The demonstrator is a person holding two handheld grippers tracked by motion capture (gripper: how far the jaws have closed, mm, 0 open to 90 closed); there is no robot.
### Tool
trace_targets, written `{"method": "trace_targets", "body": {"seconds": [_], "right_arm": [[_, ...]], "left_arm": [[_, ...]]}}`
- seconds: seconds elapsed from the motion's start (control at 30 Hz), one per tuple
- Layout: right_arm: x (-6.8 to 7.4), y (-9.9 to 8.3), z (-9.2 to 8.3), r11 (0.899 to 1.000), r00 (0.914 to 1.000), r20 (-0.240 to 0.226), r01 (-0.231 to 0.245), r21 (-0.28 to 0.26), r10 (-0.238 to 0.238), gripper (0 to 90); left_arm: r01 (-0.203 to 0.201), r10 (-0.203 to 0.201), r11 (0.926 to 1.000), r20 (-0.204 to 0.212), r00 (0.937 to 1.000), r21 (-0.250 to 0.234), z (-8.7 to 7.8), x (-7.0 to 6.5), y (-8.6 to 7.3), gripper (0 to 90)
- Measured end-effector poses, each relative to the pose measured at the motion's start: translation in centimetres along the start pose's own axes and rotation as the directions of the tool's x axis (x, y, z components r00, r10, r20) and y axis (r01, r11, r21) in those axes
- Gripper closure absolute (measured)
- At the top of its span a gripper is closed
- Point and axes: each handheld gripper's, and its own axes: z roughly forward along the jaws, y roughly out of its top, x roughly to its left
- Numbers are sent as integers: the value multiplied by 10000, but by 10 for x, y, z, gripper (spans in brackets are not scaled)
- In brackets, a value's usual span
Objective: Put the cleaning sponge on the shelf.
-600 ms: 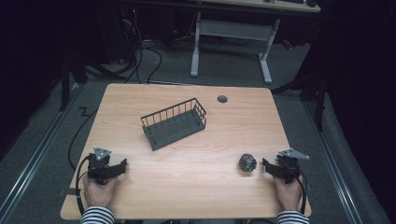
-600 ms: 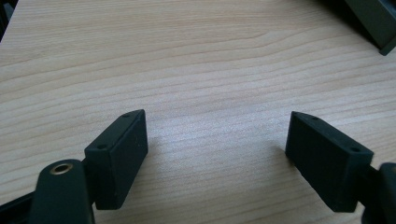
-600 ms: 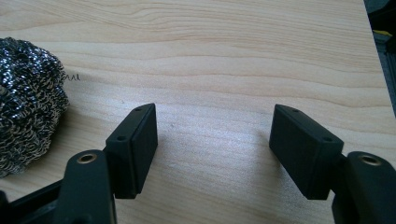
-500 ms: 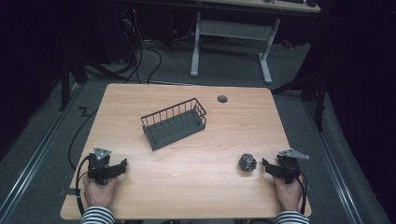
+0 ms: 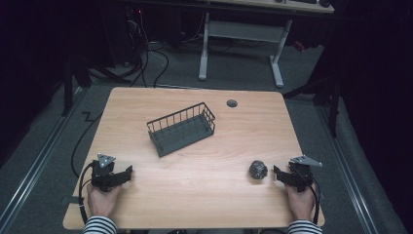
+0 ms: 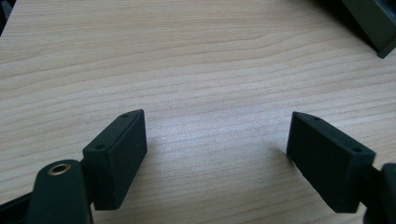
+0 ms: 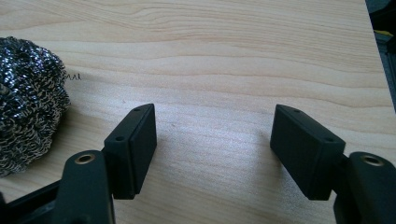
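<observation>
A ball of steel wool (image 5: 258, 169) lies on the wooden table (image 5: 204, 195) near its right front. Just right of it my right gripper (image 5: 278, 173) rests on the table, open, with bare wood between its jaws. In the right gripper view (image 7: 212, 149) the steel wool (image 7: 25, 100) sits off to the left of the jaws, outside them. My left gripper (image 5: 127, 174) rests at the left front of the table, open and holding nothing. In the left gripper view (image 6: 215, 149) its jaws frame plain wood.
A dark wire basket (image 5: 181, 128) stands tilted across the middle of the table, its corner (image 6: 373, 23) at the top right of the left gripper view. A round cable hole (image 5: 232, 103) is near the far edge. A desk frame (image 5: 238, 44) and cables lie on the floor beyond.
</observation>
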Motion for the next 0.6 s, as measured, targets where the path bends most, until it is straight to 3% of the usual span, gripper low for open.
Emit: {"method": "trace_targets", "body": {"seconds": [0.27, 0.6], "right_arm": [[0, 0, 0, 10000, 10000, 0, -2, -1, 2, 317], [0, 0, 0, 10000, 10000, -5, 1, -1, -1, 316]], "left_arm": [[139, -138, 9999, 54, 9999, -54, -2, 1, -1, 231], [455, -455, 9990, 588, 9972, 18, -7, 7, 1, 232]]}}
